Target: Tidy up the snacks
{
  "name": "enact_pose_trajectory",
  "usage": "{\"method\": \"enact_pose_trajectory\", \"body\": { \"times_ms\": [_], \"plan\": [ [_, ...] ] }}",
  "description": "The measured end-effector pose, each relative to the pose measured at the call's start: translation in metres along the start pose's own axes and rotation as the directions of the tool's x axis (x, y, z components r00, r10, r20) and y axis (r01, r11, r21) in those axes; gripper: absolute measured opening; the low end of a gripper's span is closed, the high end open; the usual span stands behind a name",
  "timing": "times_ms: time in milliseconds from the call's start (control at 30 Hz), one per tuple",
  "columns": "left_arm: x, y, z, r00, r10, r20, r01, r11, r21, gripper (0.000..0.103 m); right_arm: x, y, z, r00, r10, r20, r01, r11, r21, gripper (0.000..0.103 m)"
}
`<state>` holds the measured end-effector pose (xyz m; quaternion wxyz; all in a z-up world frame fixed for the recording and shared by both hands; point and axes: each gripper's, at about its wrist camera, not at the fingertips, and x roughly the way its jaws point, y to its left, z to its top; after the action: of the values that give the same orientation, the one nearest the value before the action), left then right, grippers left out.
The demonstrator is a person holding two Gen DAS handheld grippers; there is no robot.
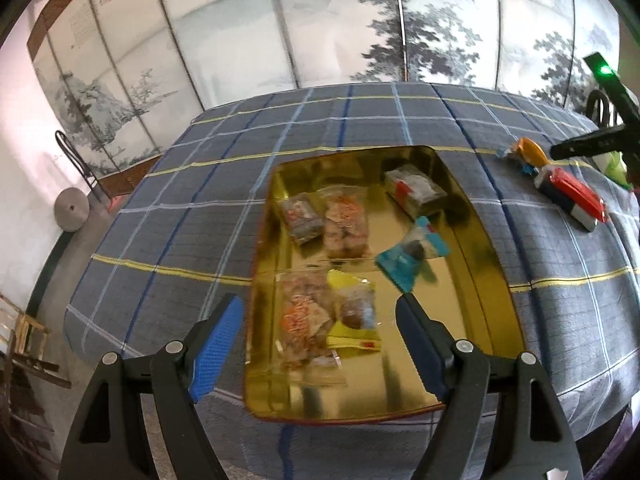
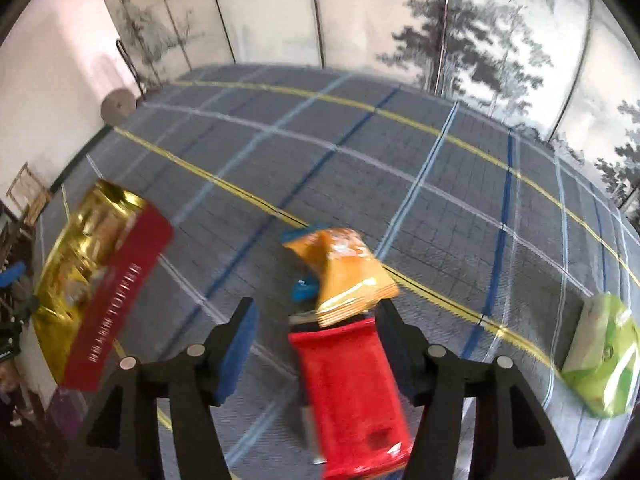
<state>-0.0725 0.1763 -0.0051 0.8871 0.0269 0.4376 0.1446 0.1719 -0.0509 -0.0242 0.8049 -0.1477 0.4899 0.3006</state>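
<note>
A shallow gold tin (image 1: pixel 472 264) lies open on the blue plaid tablecloth (image 1: pixel 192 216), its outer side red. Inside it, toward the far left, two clear packets of pale biscuits (image 1: pixel 345 220) lie side by side, with a grey-wrapped block (image 1: pixel 414 188) at the far right corner. In the middle right sits a teal wrapper (image 1: pixel 410 258); nearer, a bigger clear bag with orange print (image 1: pixel 306 320) lies just beside a yellow packet (image 1: pixel 354 312) holding something round and brown.

The left gripper (image 1: pixel 320 344) hangs over the near end of the tin with its blue-padded fingers (image 1: pixel 216 344) spread wide, gripping nothing and touching none of the packets.

Out on the cloth to the right of the tin lie an orange snack bag (image 2: pixel 344 272) and, nearer, a red packet (image 2: pixel 352 392), the orange bag's near end overlapping the red one. A small blue wrapper (image 2: pixel 304 289) peeks out from under the orange bag. The right gripper (image 2: pixel 316 348) is open around the red packet's far end, the packet lying close against the right-hand finger; the blur keeps me from saying whether they touch. Farther right a green pouch (image 2: pixel 604 360) rests near the table edge.
</note>
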Motion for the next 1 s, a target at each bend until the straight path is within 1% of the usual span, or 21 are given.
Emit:
{"method": "enact_pose_trajectory", "body": {
  "times_ms": [133, 200, 300, 333, 367, 400, 433, 467, 500, 567, 633, 667, 700, 767, 800, 833, 900, 933, 1000],
  "plan": [
    [0.005, -0.009, 0.008, 1.000, 0.008, -0.007, -0.008, 1.000, 0.019, 0.076, 0.022, -0.006, 0.015, 1.000, -0.010, -0.020, 0.008, 0.998, -0.067, 0.063],
    [0.007, -0.012, 0.014, 1.000, 0.001, -0.017, 0.000, 1.000, 0.015, 0.076, 0.030, -0.010, 0.021, 1.000, 0.008, -0.025, -0.010, 0.997, -0.074, 0.063],
    [0.010, -0.016, 0.018, 1.000, -0.006, -0.024, 0.007, 1.000, 0.017, 0.076, 0.045, -0.017, 0.030, 0.998, 0.024, -0.057, -0.030, 0.995, -0.099, 0.063],
    [0.011, -0.019, 0.019, 1.000, -0.005, -0.024, 0.005, 1.000, 0.023, 0.076, 0.050, -0.019, 0.032, 0.997, 0.039, -0.066, -0.046, 0.994, -0.101, 0.063],
    [0.012, -0.021, 0.020, 1.000, -0.004, -0.026, 0.005, 1.000, 0.028, 0.076, 0.054, -0.020, 0.032, 0.994, 0.075, -0.075, -0.082, 0.992, -0.094, 0.063],
    [0.014, -0.025, 0.021, 1.000, -0.006, -0.031, 0.007, 0.999, 0.035, 0.076, 0.057, -0.019, 0.031, 0.992, 0.095, -0.087, -0.102, 0.991, -0.091, 0.060],
    [0.015, -0.027, 0.022, 0.999, -0.007, -0.034, 0.008, 0.999, 0.040, 0.076, 0.063, -0.016, 0.029, 0.991, 0.074, -0.109, -0.087, 0.990, -0.113, 0.049],
    [0.015, -0.029, 0.022, 0.999, -0.006, -0.035, 0.008, 0.999, 0.047, 0.076, 0.066, -0.015, 0.028, 0.991, 0.072, -0.114, -0.086, 0.989, -0.122, 0.047],
    [0.015, -0.032, 0.023, 0.999, -0.005, -0.036, 0.007, 0.998, 0.054, 0.076, 0.064, -0.014, 0.027, 0.991, 0.081, -0.104, -0.093, 0.989, -0.116, 0.045],
    [0.012, -0.037, 0.025, 1.000, -0.006, -0.028, 0.008, 0.998, 0.066, 0.076, 0.050, -0.015, 0.024, 0.993, 0.105, -0.046, -0.109, 0.990, -0.088, 0.043],
    [0.008, -0.038, 0.026, 1.000, -0.012, -0.014, 0.013, 0.998, 0.066, 0.076, 0.023, -0.015, 0.016, 0.990, 0.139, 0.040, -0.136, 0.989, -0.058, 0.043],
    [0.005, -0.039, 0.027, 1.000, -0.012, -0.010, 0.013, 0.998, 0.067, 0.076, 0.005, -0.014, 0.009, 0.984, 0.154, 0.090, -0.152, 0.988, -0.032, 0.043],
    [0.004, -0.040, 0.028, 1.000, -0.014, -0.008, 0.014, 0.998, 0.067, 0.076, -0.007, -0.013, 0.002, 0.980, 0.156, 0.121, -0.155, 0.988, -0.018, 0.043],
    [0.000, -0.043, 0.028, 1.000, -0.022, -0.006, 0.023, 0.997, 0.067, 0.076, -0.036, -0.008, -0.021, 0.975, 0.120, 0.185, -0.124, 0.992, 0.012, 0.043],
    [-0.002, -0.044, 0.028, 1.000, -0.026, -0.005, 0.026, 0.997, 0.069, 0.076, -0.048, -0.009, -0.033, 0.972, 0.105, 0.209, -0.116, 0.992, 0.041, 0.043],
    [-0.004, -0.047, 0.028, 0.999, -0.032, -0.004, 0.032, 0.997, 0.074, 0.076, -0.059, -0.011, -0.048, 0.970, 0.072, 0.232, -0.092, 0.993, 0.078, 0.043],
    [-0.008, -0.052, 0.029, 0.999, -0.049, -0.003, 0.049, 0.995, 0.086, 0.076, -0.073, -0.019, -0.072, 0.966, -0.027, 0.255, -0.008, 0.990, 0.137, 0.043],
    [-0.010, -0.055, 0.029, 0.998, -0.056, 0.000, 0.056, 0.994, 0.093, 0.076, -0.080, -0.030, -0.091, 0.962, -0.083, 0.258, 0.035, 0.982, 0.187, 0.043],
    [-0.016, -0.062, 0.032, 0.997, -0.071, 0.008, 0.070, 0.992, 0.105, 0.076, -0.084, -0.052, -0.114, 0.956, -0.164, 0.242, 0.096, 0.958, 0.271, 0.043]
  ]
}}
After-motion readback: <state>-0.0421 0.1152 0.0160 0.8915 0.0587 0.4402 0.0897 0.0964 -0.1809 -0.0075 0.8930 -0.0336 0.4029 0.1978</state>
